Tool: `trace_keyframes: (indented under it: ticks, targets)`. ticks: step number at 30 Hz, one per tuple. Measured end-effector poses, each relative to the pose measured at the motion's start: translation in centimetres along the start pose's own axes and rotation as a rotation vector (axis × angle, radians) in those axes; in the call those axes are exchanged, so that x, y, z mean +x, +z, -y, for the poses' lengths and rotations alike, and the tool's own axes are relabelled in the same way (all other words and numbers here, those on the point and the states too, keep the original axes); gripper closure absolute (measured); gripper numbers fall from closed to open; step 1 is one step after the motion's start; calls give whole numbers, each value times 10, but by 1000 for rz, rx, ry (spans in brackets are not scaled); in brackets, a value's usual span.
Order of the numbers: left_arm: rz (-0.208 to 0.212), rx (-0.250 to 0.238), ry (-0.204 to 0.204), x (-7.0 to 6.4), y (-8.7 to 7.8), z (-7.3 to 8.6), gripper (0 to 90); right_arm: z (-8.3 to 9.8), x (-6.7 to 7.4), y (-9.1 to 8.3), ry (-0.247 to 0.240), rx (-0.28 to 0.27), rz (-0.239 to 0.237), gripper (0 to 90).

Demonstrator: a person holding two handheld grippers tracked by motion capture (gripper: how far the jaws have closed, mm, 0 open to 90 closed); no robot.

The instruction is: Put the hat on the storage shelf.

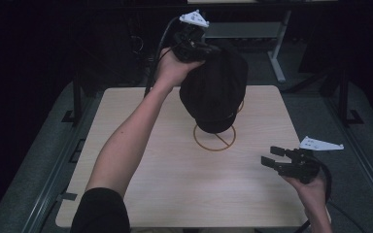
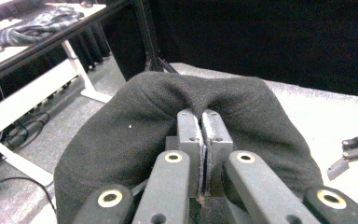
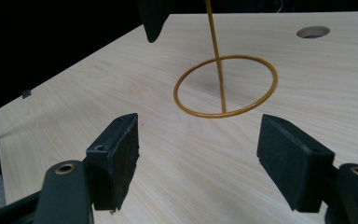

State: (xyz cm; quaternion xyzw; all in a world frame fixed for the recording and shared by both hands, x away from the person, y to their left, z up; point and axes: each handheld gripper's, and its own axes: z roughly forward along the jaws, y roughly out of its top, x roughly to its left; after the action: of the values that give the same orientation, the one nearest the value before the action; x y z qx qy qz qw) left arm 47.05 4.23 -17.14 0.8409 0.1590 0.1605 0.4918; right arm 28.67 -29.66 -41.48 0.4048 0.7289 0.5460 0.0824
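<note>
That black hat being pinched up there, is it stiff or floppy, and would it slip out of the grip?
Probably floppy: the black knit hat bunches into a fold where the left gripper pinches it. It likely weighs little, since that small pinch seems to hold it over the gold wire stand. Its fuzzy weave looks unlikely to slip.

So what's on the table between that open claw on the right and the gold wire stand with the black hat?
Nothing: in the right gripper view, only bare table lies between the right claw and the gold stand. The black hat hangs above, pinched by the left claw.
</note>
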Motion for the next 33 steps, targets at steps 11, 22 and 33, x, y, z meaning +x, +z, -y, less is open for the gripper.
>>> trace_keyframes:
  ticks: [11, 22, 33]
  targets:
    - [36, 33, -67, 6, 45, 7, 882, 1, -4, 0, 18, -10, -6, 293]
    - [41, 150, -129, 13, 72, 18, 642, 6, -6, 4, 41, 7, -1, 279]
    - [45, 162, -98, 4, 59, 16, 563, 8, -6, 8, 30, 40, 23, 260]
